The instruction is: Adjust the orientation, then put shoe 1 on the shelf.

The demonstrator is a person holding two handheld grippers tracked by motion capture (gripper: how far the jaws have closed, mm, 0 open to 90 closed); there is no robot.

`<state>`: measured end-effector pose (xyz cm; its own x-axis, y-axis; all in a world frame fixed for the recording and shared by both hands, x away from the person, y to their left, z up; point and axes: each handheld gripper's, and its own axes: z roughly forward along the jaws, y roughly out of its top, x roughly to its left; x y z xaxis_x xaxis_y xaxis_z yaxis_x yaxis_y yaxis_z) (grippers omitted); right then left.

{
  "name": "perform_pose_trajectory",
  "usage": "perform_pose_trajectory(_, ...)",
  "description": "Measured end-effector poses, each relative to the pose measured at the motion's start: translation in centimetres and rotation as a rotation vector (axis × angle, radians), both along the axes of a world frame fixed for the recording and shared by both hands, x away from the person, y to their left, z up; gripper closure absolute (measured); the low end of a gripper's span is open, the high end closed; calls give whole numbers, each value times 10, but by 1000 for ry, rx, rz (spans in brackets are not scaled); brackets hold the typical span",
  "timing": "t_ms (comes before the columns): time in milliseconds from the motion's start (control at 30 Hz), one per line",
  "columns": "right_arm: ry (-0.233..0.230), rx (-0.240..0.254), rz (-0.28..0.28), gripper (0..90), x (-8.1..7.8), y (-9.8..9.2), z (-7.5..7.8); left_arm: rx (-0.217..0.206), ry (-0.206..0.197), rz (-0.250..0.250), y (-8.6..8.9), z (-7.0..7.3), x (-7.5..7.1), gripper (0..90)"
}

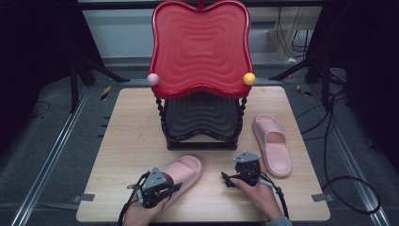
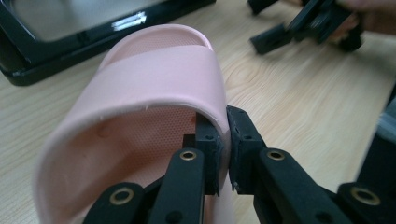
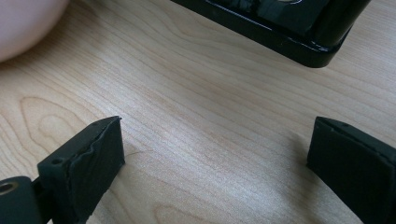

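- Grey carpeted floor (image 1: 56, 141) with metal rails surrounds a pale wooden worktop (image 1: 136, 136), and dark stands rise at both sides of the room.
- At the far middle of the worktop stands a two-tier rack (image 1: 201, 136): a red wavy tray (image 1: 200, 47) on top, a black tray (image 1: 202, 117) beneath, joined by twisted black posts.
- A pink ball (image 1: 153, 79) sits at the red tray's near left corner and a yellow ball (image 1: 249, 78) at its near right corner.
- One pink slipper (image 1: 186, 170) lies on the near left part of the worktop, its toe end pointing toward the rack's base.
- The left hand-held gripper (image 1: 164, 186) is clenched on this slipper: in the left gripper view its two black pads pinch the edge of the strap (image 2: 159, 79), one pad inside the slipper and one outside.
- Whether the slipper's heel is lifted off the wood is hard to judge, since the gripper covers it from above.
- A second pink slipper (image 1: 273, 143) lies flat at the right of the rack, well apart from the first.
- The right hand-held gripper (image 1: 235, 178) rests low over the worktop between the two slippers, released, its jaws spread wide with only bare wood between them.
- In the right gripper view the rack's glossy black base (image 3: 299, 32) lies ahead.
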<state>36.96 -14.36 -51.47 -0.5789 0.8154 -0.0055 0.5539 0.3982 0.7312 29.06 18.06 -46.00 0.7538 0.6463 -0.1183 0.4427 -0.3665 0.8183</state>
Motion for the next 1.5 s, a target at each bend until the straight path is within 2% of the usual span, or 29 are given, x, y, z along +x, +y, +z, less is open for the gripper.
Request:
perform_pose_trajectory(33, 0, -1, 0, 40, 0, 0, 0, -19, -15, -11, -1, 8, -7, 835)
perform_pose_trajectory(67, 0, -1, 0, 40, 0, 0, 0, -19, -15, -11, -1, 8, -7, 835)
perform_pose_trajectory(167, 1, -1, -1, 40, 0, 0, 0, -36, -50, -34, -5, 24, -18, 836)
perform_pose_trajectory(200, 0, -3, -2, 40, 0, 0, 0, -61, -68, -40, -7, 36, -23, 836)
perform_pose_trajectory(300, 2, -2, -4, 40, -1, 0, 0, -74, -108, -48, -14, 54, -23, 833)
perform_pose_trajectory(333, 2, -1, -3, 40, -1, 0, 0, -74, -108, -48, -14, 54, -23, 833)
perform_pose_trajectory(400, 0, -2, -3, 40, 0, 0, 0, -61, -150, -47, -23, 69, -15, 836)
perform_pose_trajectory(467, 0, -2, -3, 40, 0, 0, 0, -61, -162, -44, -27, 74, -11, 836)
perform_pose_trajectory(500, 0, -2, -3, 40, 0, 0, 0, -53, -188, -36, -34, 82, -1, 835)
perform_pose_trajectory(533, 0, -2, -3, 40, 0, 0, 0, -53, -188, -36, -34, 82, -1, 835)
perform_pose_trajectory(567, 0, -2, -3, 40, -1, 0, 0, -52, -193, -17, -41, 88, 10, 836)
perform_pose_trajectory(600, 0, -2, -3, 40, -1, 0, 0, -52, -193, -17, -41, 88, 10, 836)
perform_pose_trajectory(633, 1, -2, -4, 40, -1, 0, 0, -47, -217, -1, -48, 93, 21, 835)
perform_pose_trajectory(667, 1, -2, -4, 40, -1, 0, 0, -47, -217, -1, -48, 93, 21, 835)
perform_pose_trajectory(700, 0, -3, -3, 40, -1, 0, 0, -47, -239, 17, -55, 98, 31, 835)
perform_pose_trajectory(733, 0, -3, -3, 40, -1, 0, 0, -47, -239, 17, -55, 98, 31, 835)
perform_pose_trajectory(767, -1, -4, -2, 40, -1, 0, 0, -52, -259, 41, -60, 103, 40, 834)
perform_pose_trajectory(800, -1, -4, -2, 40, -1, 0, 0, -52, -259, 41, -60, 103, 40, 835)
perform_pose_trajectory(833, -1, -3, -2, 40, -1, 0, 0, -72, -264, 58, -64, 106, 46, 835)
perform_pose_trajectory(900, -2, -4, -2, 40, -1, 0, 0, -85, -281, 72, -70, 109, 54, 835)
perform_pose_trajectory(1133, -1, -3, -2, 40, -1, 0, 0, -97, -329, 140, -89, 113, 73, 835)
perform_pose_trajectory(1333, -1, -3, -2, 40, -1, 0, 0, -68, -363, 171, -101, 107, 81, 835)
perform_pose_trajectory(1500, -3, -4, -2, 40, -1, 0, 0, -56, -359, 201, -104, 100, 90, 835)
